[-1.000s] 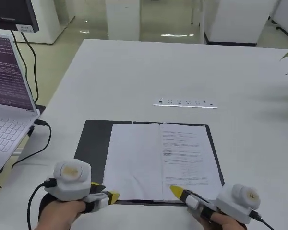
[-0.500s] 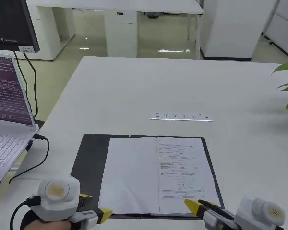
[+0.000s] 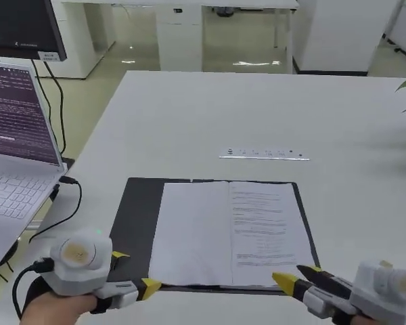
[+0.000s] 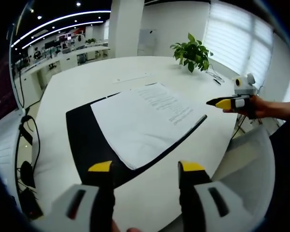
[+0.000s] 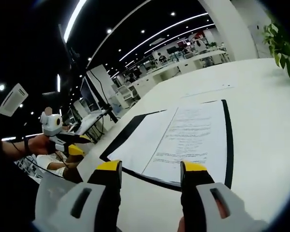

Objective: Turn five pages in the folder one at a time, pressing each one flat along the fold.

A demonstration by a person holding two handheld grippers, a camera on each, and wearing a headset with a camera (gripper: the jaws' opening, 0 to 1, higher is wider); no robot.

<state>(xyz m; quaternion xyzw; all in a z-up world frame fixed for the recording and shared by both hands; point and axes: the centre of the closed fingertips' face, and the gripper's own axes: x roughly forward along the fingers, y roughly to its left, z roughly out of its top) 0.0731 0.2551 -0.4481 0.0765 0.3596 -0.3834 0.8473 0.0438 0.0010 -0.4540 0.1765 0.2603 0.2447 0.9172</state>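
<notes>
We hold the left gripper just off the near left corner of the folder, low over the tabletop. Our left hand grips its body from behind. Its yellow-tipped fingers are spread with nothing between them, and in the left gripper view they frame that same corner. They aim slantwise across the folder toward its far right side. We hold the right gripper just off the folder's near right corner, tilted inward so that its fingers point at the near edge. In the right gripper view they too stand apart and empty, with the near edge just beyond their tips. From the left gripper view, our right hand carries that gripper level, past the folder's right side, with the wrist straight. Neither gripper touches the folder. The folder lies open and flat, square to us. A blank page lies left of the fold and a printed page right of it. A bare strip of black cover shows beyond the blank page. A socket strip sits beyond the folder's far edge. A laptop stands open well to the folder's left, and a plant stands far off to its right.
</notes>
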